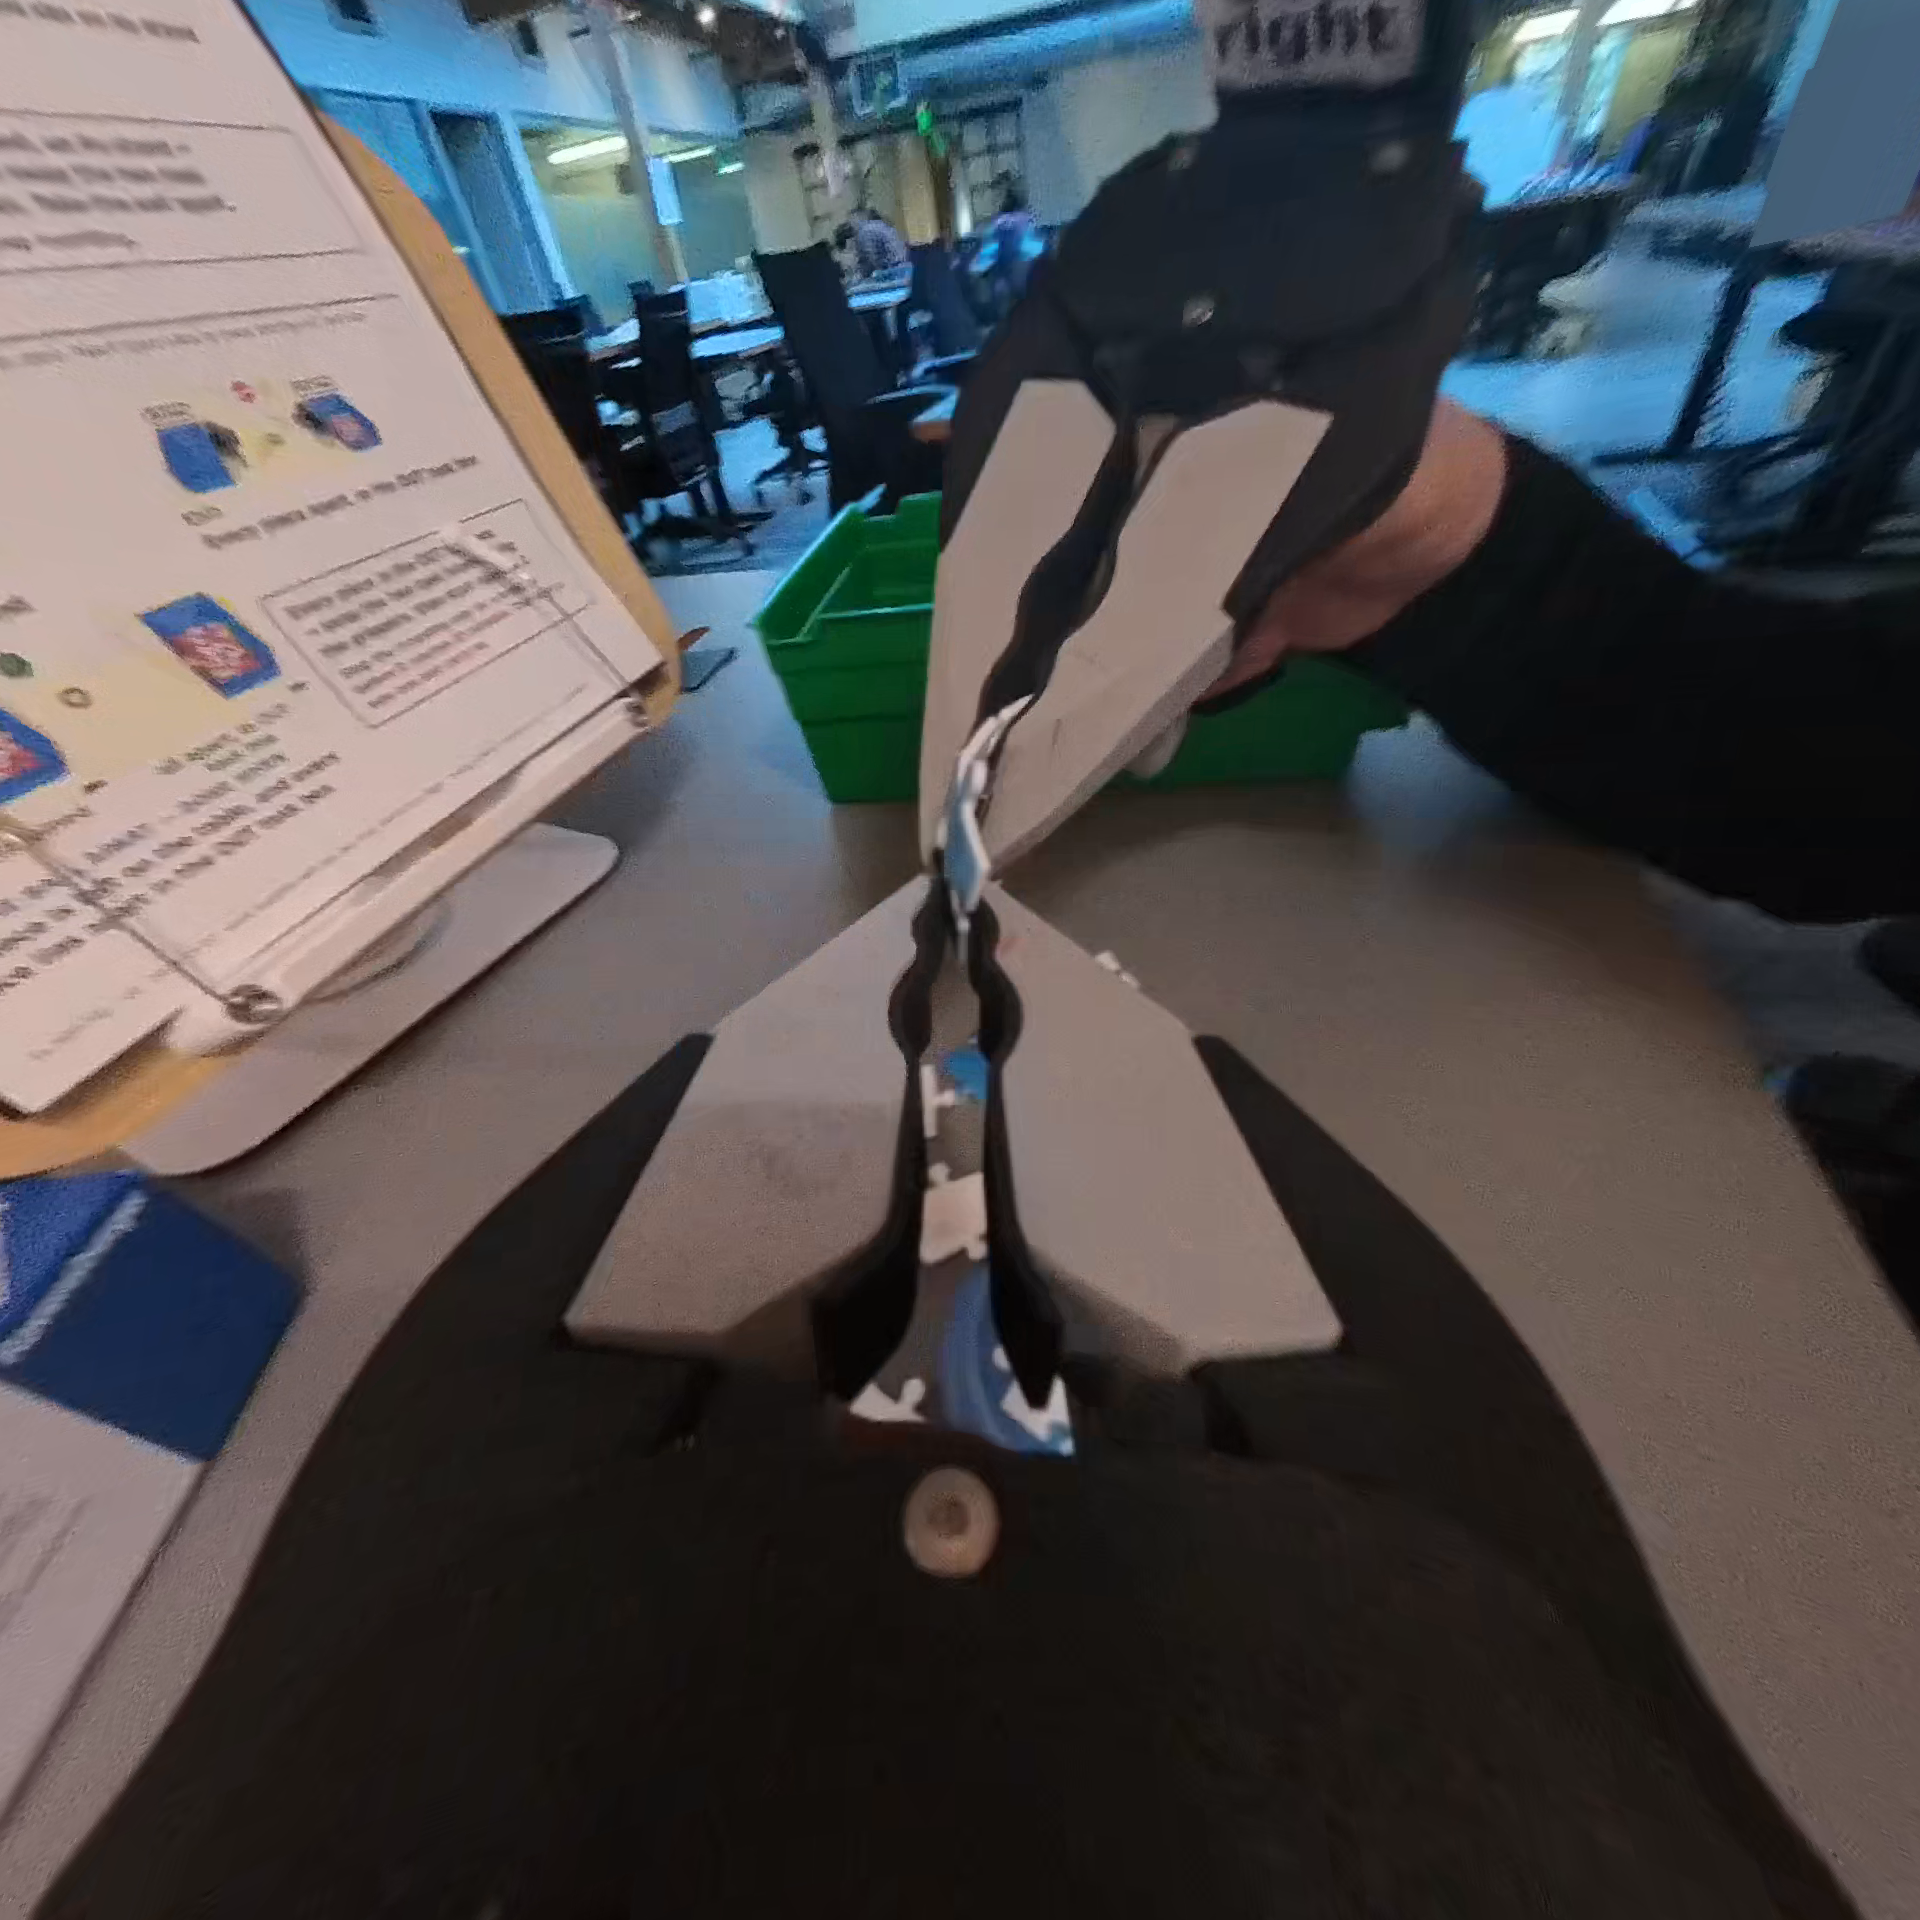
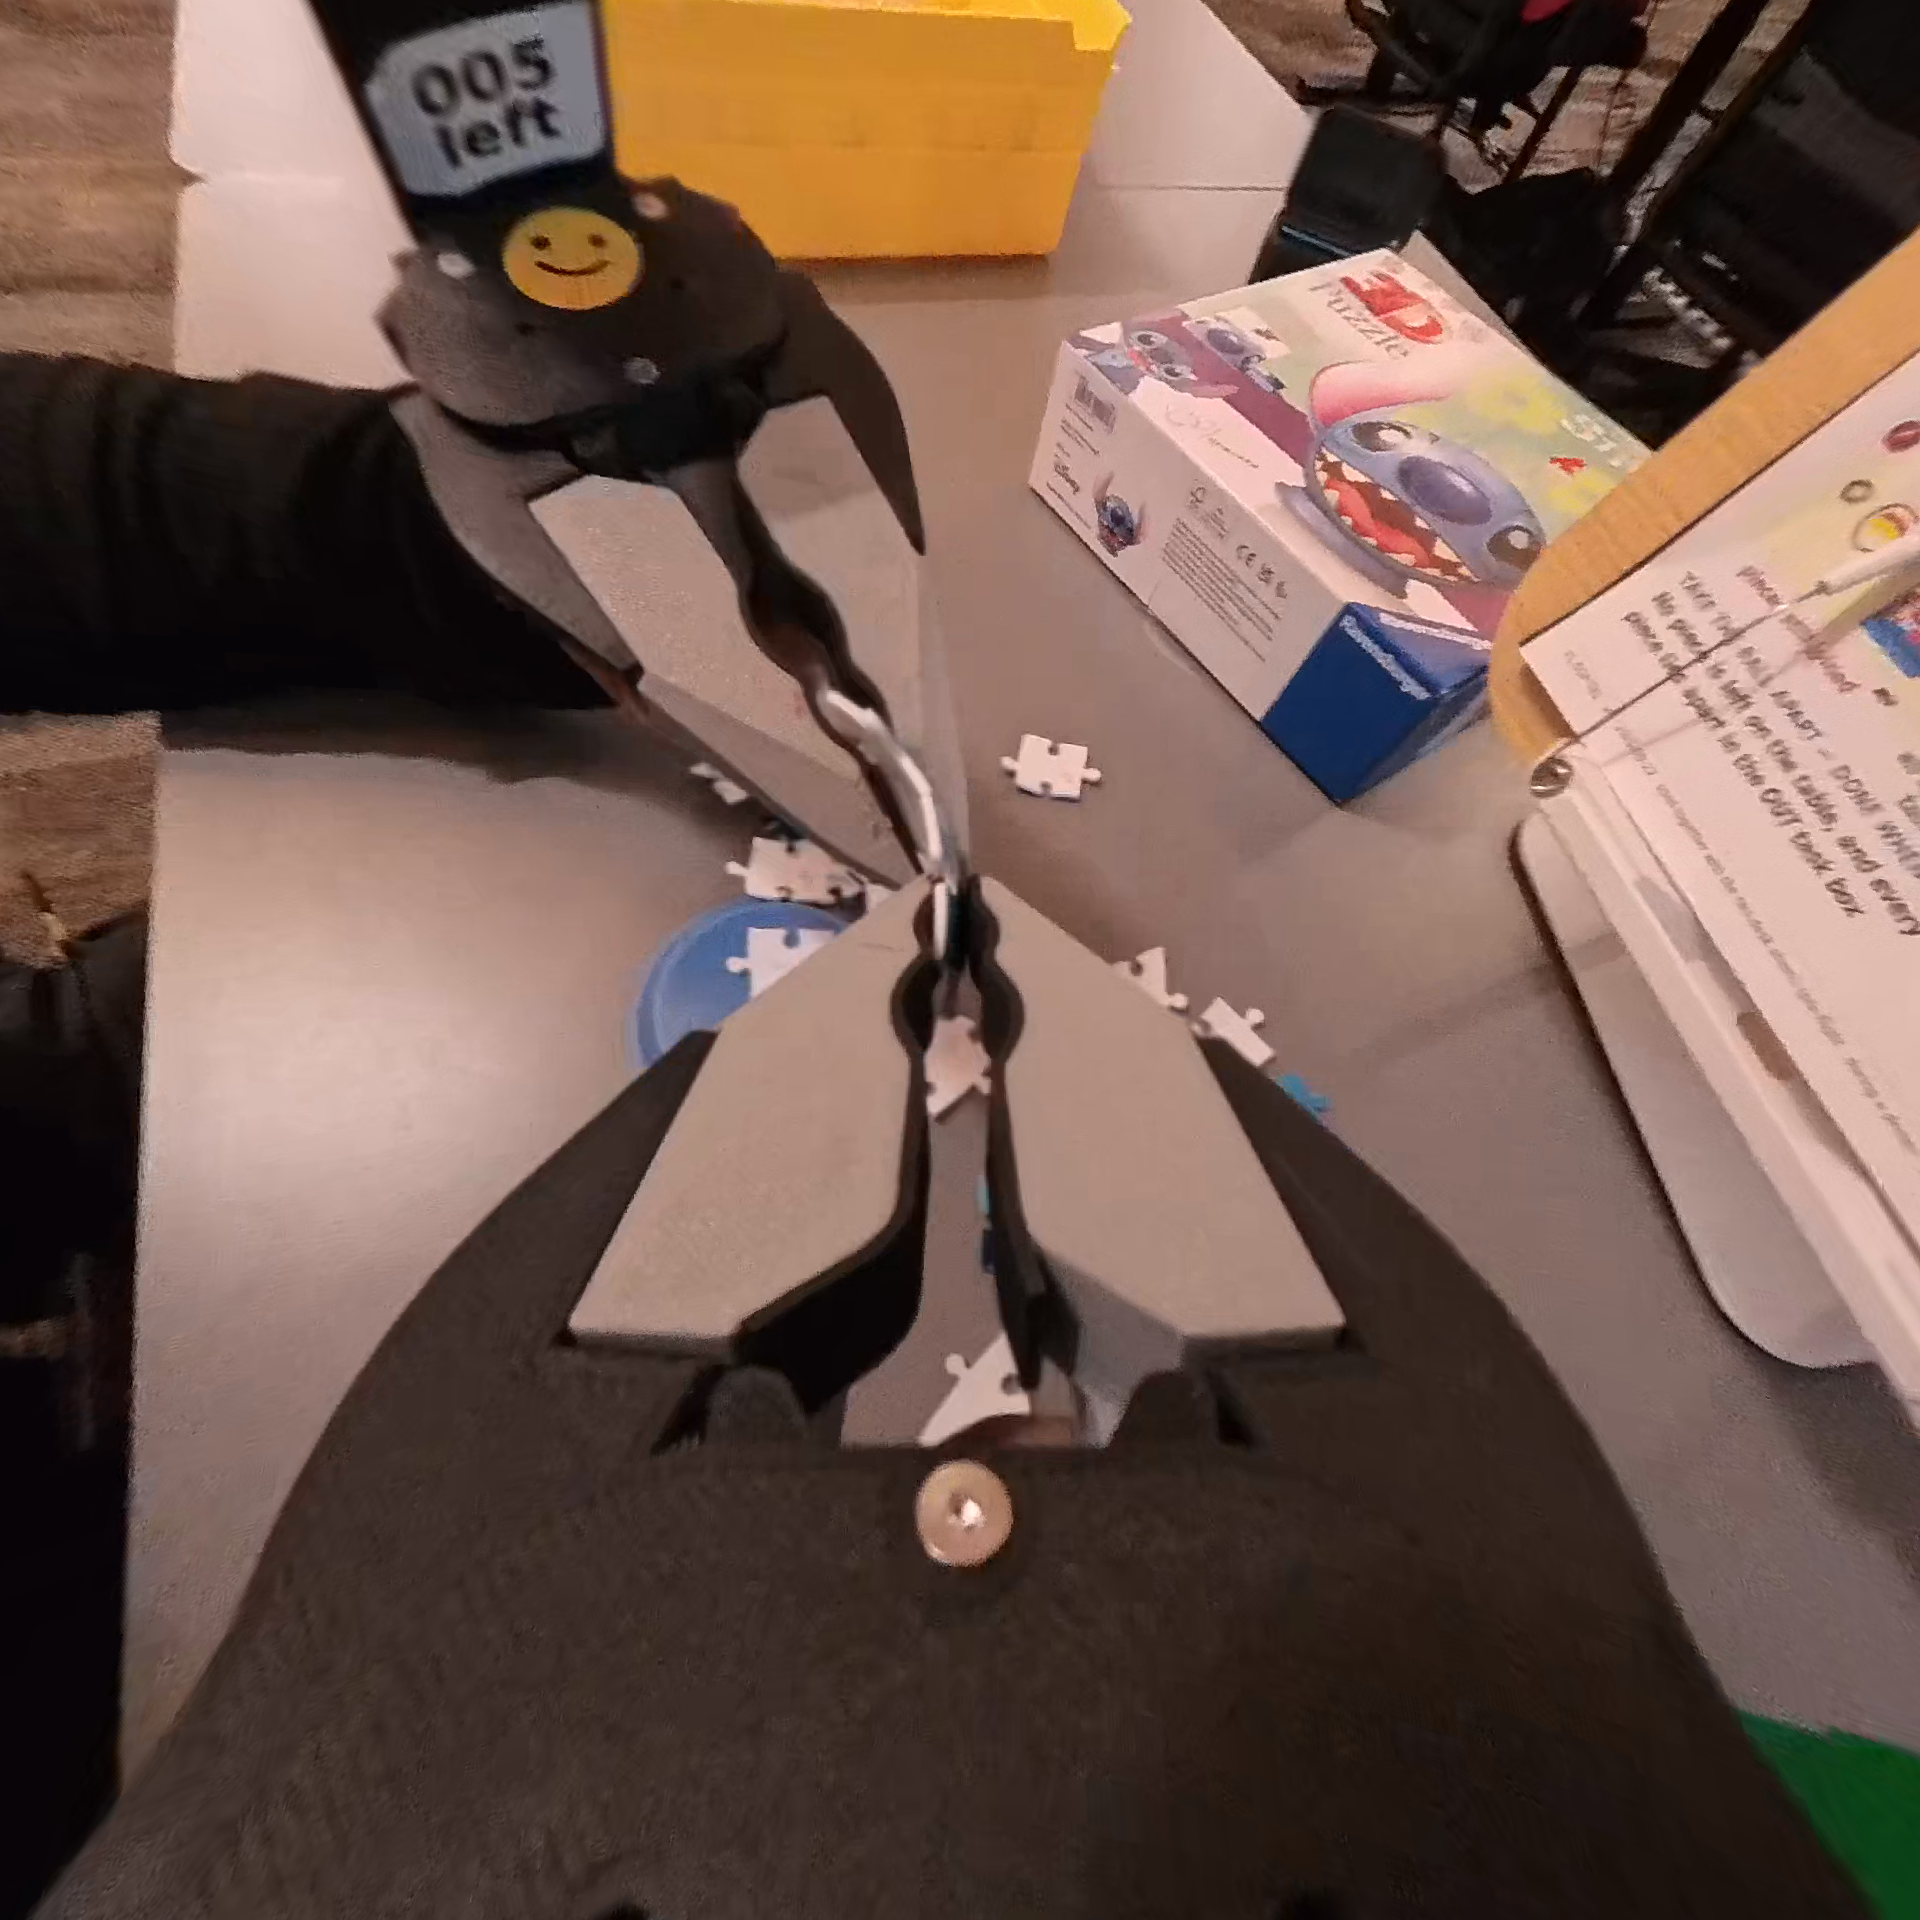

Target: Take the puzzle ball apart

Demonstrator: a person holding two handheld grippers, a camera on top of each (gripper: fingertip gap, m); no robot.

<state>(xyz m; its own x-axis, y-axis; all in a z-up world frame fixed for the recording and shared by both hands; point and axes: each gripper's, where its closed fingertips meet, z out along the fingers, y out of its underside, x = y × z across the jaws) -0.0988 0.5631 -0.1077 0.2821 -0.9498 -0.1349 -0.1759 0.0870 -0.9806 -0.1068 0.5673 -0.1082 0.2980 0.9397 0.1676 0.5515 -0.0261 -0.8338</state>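
Observation:
My two grippers meet tip to tip above the grey table (image 1: 1351,1039). A short curved strip of joined blue-and-white puzzle pieces (image 1: 971,821) runs between them; it also shows in the right wrist view (image 2: 894,769). My left gripper (image 1: 954,904) is shut on one end of the strip. My right gripper (image 2: 951,914) is shut on the other end. In the left wrist view the right gripper (image 1: 956,868) comes down from above with a person's hand behind it. In the right wrist view the left gripper (image 2: 935,873) comes in from the upper left.
Loose white puzzle pieces (image 2: 1051,767) and a blue round lid (image 2: 707,966) lie under the grippers. A puzzle box (image 2: 1299,499) and a yellow bin (image 2: 862,125) stand beyond. A green bin (image 1: 862,644) and a stand with printed pages (image 1: 260,520) are close. My two grippers' fingertips are within a few centimetres of each other.

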